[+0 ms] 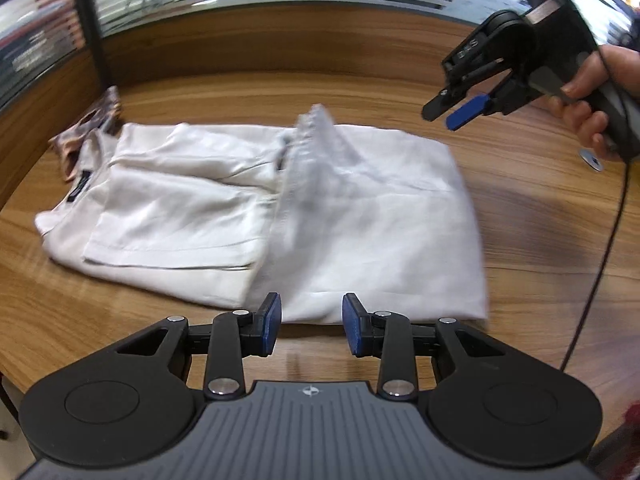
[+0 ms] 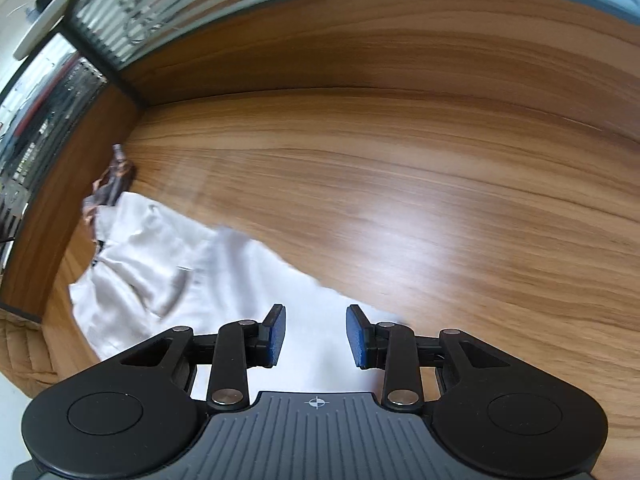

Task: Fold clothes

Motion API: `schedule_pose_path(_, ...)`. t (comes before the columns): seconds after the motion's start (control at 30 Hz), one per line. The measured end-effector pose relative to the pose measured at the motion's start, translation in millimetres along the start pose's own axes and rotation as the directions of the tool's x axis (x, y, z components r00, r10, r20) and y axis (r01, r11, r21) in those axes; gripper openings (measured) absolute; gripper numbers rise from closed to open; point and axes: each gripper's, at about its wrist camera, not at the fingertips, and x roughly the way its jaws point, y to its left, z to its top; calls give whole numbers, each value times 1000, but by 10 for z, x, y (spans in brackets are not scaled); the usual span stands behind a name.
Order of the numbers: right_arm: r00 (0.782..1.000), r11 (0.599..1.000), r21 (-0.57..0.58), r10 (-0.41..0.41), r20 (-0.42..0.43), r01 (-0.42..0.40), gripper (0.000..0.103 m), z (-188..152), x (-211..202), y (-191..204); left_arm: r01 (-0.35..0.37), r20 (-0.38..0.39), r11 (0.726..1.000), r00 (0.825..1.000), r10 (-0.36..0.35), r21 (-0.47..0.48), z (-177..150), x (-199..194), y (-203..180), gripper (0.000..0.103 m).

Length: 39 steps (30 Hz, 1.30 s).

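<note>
The white trousers (image 1: 248, 208) are lying folded over on the wooden table (image 1: 520, 208); I am holding my left gripper (image 1: 311, 326) and right gripper (image 2: 316, 338) spread and empty above them, letting the fold settle.

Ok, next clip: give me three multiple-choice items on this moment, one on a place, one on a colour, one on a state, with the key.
1. Where does the patterned cloth lie?
A. beside the white garment's far left end
B. on top of the garment
C. in a gripper

2. What colour are the gripper pads?
A. red
B. blue
C. green

3. How is the left gripper?
A. shut on the garment
B. shut, empty
C. open, empty

Key: A, the cloth peeks out at that end; B, blue faces show in both views; C, its jaws stand apart with nothing between.
</note>
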Motion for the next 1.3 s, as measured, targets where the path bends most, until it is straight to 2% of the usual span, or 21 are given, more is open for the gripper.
schedule_pose_path(0.13,1000,999,-41,1,-18,-2,36,-22,70,-220,22,-4,998,1000,-21,51,35,23,-358,42)
schedule_pose_path(0.33,995,994,-83,70,-73,-76,36,-32,226,-384,48,-27,994,999,-45,102,67,157,-899,45)
schedule_pose_path(0.4,991,991,-86,96,-89,-103,36,-45,272,-395,39,-32,993,999,-36,110,70,204,-1043,47)
schedule_pose_path(0.5,988,988,-92,111,-108,-121,36,-49,336,-418,4,-49,993,999,2,114,62,292,-1204,56)
schedule_pose_path(0.63,986,987,-83,131,-102,-139,34,-24,363,-450,-41,-71,991,996,50,125,28,382,-1332,56)
schedule_pose_path(0.7,985,986,-80,139,-105,-147,30,-2,382,-460,-68,-75,989,994,78,134,0,408,-1374,56)
schedule_pose_path(0.73,985,986,-81,139,-106,-148,21,5,389,-472,-82,-77,987,993,93,139,-14,422,-1394,55)
schedule_pose_path(0.8,984,985,-87,143,-106,-152,13,10,399,-495,-115,-77,982,989,128,151,-46,434,-1415,45)
schedule_pose_path(0.83,984,984,-90,144,-106,-154,7,12,401,-507,-140,-81,975,984,156,172,-67,453,-1432,30)
schedule_pose_path(0.87,984,983,-93,146,-104,-156,6,10,394,-519,-145,-84,974,983,161,177,-72,454,-1431,19)
schedule_pose_path(0.93,985,983,-98,146,-95,-155,5,1,372,-541,-145,-91,973,982,163,179,-77,450,-1421,6)
schedule_pose_path(1.07,988,985,-90,137,-77,-144,5,-29,310,-613,-133,-104,977,983,151,165,-30,451,-1406,5)
schedule_pose_path(1.3,991,991,-36,128,-46,-130,5,-110,144,-794,-68,-128,992,988,81,105,56,420,-1332,4)
